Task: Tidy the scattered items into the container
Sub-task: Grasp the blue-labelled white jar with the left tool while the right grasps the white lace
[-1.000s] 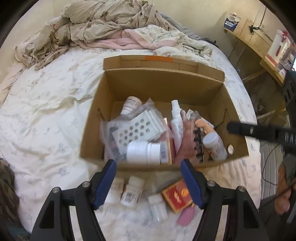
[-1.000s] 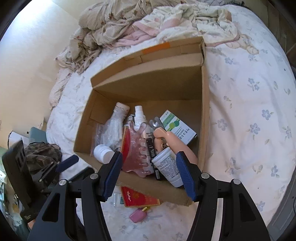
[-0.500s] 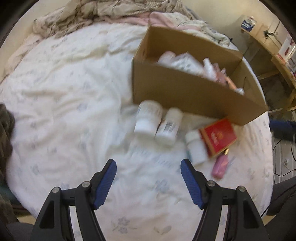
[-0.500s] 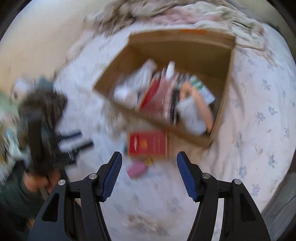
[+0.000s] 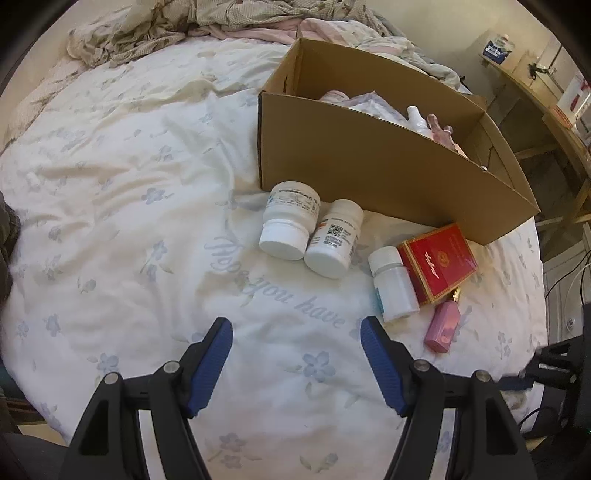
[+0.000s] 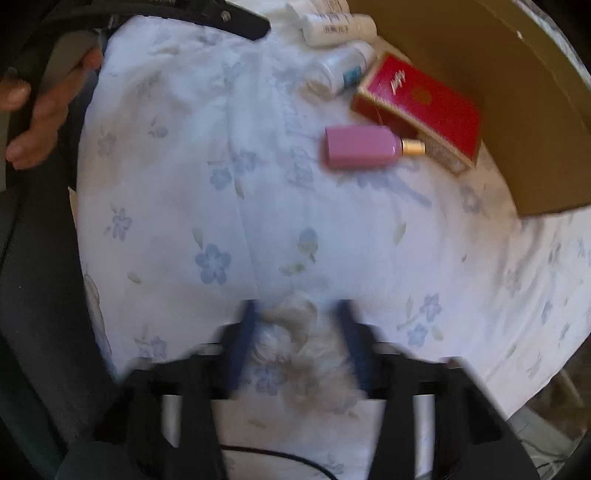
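A cardboard box (image 5: 369, 162) holding several items stands on the bed. In front of it lie two white pill bottles (image 5: 291, 221) (image 5: 334, 240), a smaller white bottle (image 5: 391, 284), a red box (image 5: 437, 262) and a pink perfume bottle (image 5: 443, 325). My left gripper (image 5: 295, 332) is open and empty, low over the sheet, short of the bottles. In the right wrist view, my right gripper (image 6: 297, 314) is open, blurred, near the bed edge, well short of the pink bottle (image 6: 360, 147) and red box (image 6: 421, 103).
Rumpled bedding (image 5: 207, 22) is piled at the far end of the bed. A wooden shelf unit (image 5: 546, 96) stands at the right. The box's near wall (image 6: 498, 92) rises behind the loose items. The left hand (image 6: 40, 107) shows at the right view's left edge.
Both grippers have pulled back and dropped from above the box to low over the sheet in front of it. Both stay open and empty.
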The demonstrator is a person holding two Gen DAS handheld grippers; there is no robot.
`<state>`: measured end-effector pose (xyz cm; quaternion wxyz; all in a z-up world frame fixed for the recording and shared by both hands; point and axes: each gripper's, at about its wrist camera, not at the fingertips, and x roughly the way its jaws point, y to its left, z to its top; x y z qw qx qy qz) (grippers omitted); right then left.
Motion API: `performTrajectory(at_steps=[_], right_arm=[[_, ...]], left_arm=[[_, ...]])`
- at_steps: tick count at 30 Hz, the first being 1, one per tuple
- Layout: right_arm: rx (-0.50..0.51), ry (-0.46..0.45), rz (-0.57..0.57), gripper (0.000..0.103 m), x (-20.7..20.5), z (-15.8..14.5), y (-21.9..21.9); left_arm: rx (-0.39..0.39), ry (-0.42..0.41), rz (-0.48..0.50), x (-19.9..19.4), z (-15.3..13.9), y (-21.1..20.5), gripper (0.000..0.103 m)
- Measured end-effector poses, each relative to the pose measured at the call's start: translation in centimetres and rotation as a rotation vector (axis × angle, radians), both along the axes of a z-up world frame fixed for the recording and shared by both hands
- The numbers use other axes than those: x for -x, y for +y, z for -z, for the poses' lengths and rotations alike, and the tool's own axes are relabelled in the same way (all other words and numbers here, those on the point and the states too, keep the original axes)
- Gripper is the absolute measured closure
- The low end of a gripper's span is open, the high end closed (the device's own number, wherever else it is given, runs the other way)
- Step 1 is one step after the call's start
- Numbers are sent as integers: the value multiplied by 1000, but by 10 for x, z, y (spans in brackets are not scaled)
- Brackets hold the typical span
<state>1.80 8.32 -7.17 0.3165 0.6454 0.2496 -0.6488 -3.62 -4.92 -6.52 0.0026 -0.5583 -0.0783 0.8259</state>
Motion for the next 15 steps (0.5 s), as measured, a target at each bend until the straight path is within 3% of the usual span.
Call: performTrajectory(at_steps=[1,6,11,15], right_arm=[[4,19,8,92,3,-3,1],[77,94,121,93,29,-24,21],[318,148,361,93,66,-71,64],[441,170,495,93,80,-94,90]], left_arm=[[4,2,-2,1,0,-1,31],[-10,4,-21,3,-4,-6,31],[-18,64,-60,23,-17,-15,31],[45,60,-68,48,-18,-17,31]])
